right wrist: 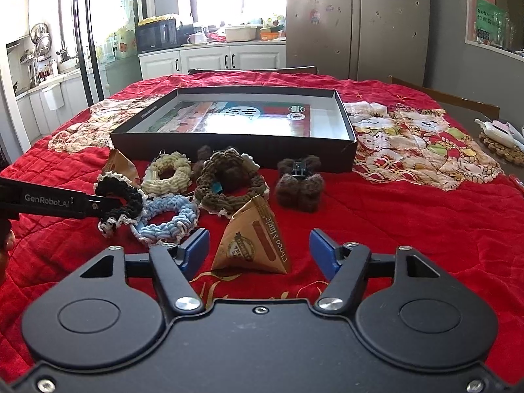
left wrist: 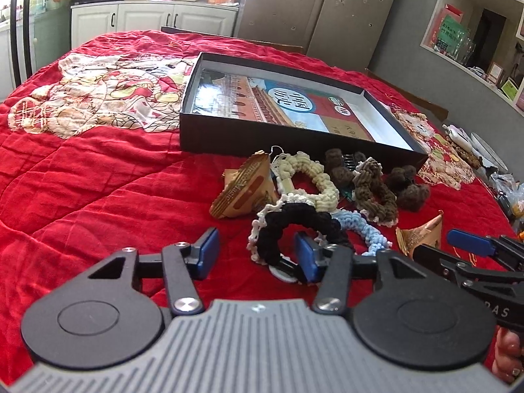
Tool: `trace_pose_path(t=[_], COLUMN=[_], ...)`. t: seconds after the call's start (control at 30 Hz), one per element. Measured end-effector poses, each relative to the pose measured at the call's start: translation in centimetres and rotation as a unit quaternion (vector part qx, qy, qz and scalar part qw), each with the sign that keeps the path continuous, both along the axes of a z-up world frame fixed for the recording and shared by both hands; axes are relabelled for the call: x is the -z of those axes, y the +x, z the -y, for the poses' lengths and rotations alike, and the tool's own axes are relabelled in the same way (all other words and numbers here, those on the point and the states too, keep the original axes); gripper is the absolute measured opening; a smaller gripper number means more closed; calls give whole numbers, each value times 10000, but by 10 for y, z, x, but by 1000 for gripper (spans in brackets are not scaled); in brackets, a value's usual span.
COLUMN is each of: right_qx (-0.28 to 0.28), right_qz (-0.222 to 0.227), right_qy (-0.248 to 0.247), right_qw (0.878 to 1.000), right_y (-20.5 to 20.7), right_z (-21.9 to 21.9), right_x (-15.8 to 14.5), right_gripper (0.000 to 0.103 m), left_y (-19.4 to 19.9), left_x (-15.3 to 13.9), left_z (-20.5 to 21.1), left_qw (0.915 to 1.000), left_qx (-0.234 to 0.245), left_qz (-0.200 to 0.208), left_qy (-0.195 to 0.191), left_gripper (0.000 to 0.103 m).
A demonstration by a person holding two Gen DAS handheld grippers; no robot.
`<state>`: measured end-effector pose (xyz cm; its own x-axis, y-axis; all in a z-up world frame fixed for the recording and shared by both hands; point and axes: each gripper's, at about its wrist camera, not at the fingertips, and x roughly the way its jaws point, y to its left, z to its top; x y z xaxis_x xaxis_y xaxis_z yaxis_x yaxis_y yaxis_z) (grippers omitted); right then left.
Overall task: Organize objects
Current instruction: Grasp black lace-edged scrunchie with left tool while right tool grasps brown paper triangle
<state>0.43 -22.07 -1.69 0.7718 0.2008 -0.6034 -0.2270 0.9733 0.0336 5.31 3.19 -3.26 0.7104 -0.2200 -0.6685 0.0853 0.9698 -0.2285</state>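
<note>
Red quilted cloth point(right wrist: 409, 229) with patchwork cartoon panels covers the whole tabletop. On it, toward the far side, lies a shallow black cardboard box point(right wrist: 229, 150), open at the top, with a printed colourful sheet flat on its bottom. In front of the box's near wall sits a cluster of small things. A brown fuzzy hair claw clip point(right wrist: 299, 185) rests alone at the right of the cluster. Left of it lies an olive-brown crocheted scrunchie point(right wrist: 229, 193), touching a light blue crocheted scrunchie point(right wrist: 168, 221) and, further back, a cream crocheted scrunchie point(right wrist: 167, 172). A black crocheted scrunchie with white lace trim point(left wrist: 294, 226) lies at the left end, overlapping the blue one. A tan pyramid-shaped snack packet printed "Choco Magic" point(right wrist: 253, 242) stands nearest the right camera; a second such packet point(left wrist: 242, 190) lies behind the black scrunchie.

The left hand-held gripper point(left wrist: 258, 255) is spread wide, its right blue pad point(left wrist: 308, 258) touching the black scrunchie's near edge. The right hand-held gripper point(right wrist: 258, 252) is also spread apart, holding nothing, with the near packet between its pads.
</note>
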Motion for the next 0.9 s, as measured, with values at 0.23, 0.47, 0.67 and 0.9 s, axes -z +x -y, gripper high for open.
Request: trace_pose_path(t=[0.23,0.47,0.67,0.9], right_qx=[-66,-148,-158,-151], right_qz=[-227,-269,-261,-216], right_qy=[88,63,63,54], right_qw=[9997,9995,9995,9996], right_y=[9,9,9,8], right_z=[0,-3,-2,0], right_x=[10,11,11,7], right_gripper=[53,47,45,44], left_y=[1,1,-2,-7], left_x=[2,2,1,-7], left_z=[3,1,1,1], left_qw=[9999,10000,9999,9995], left_qx=[34,51,150,243], left_qz=[35,17,66,152], left_qy=[101,2,-30,-133], left_gripper=[42,20,16,15])
